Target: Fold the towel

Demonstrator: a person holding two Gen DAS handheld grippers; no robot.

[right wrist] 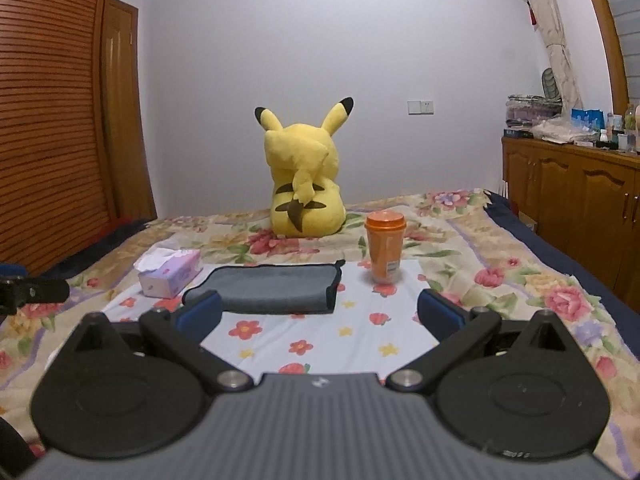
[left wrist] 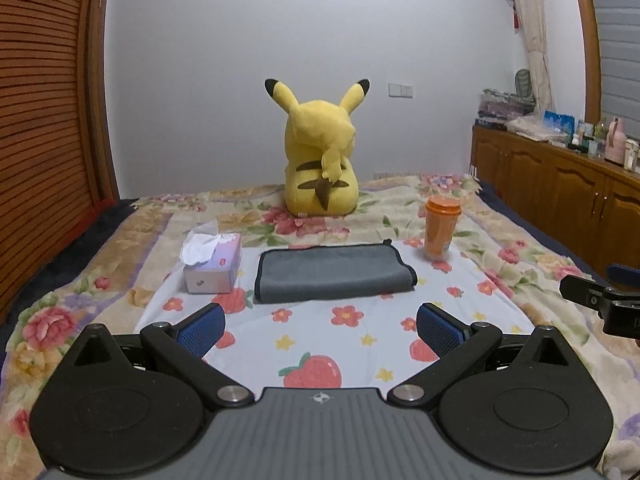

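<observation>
A grey towel (left wrist: 334, 274) with dark edging lies folded in a flat rectangle on the white fruit-print cloth (left wrist: 360, 336) on the bed; it also shows in the right wrist view (right wrist: 272, 290). My left gripper (left wrist: 320, 330) is open and empty, a short way in front of the towel and above the cloth. My right gripper (right wrist: 320, 314) is open and empty, in front of the towel's near edge and a little to its right. The right gripper also shows at the right edge of the left wrist view (left wrist: 604, 300).
A tissue box (left wrist: 212, 266) stands just left of the towel. An orange lidded cup (left wrist: 440, 226) stands to its right. A yellow plush toy (left wrist: 320, 152) sits behind on the floral blanket (left wrist: 520, 264). A wooden cabinet (left wrist: 560, 184) runs along the right.
</observation>
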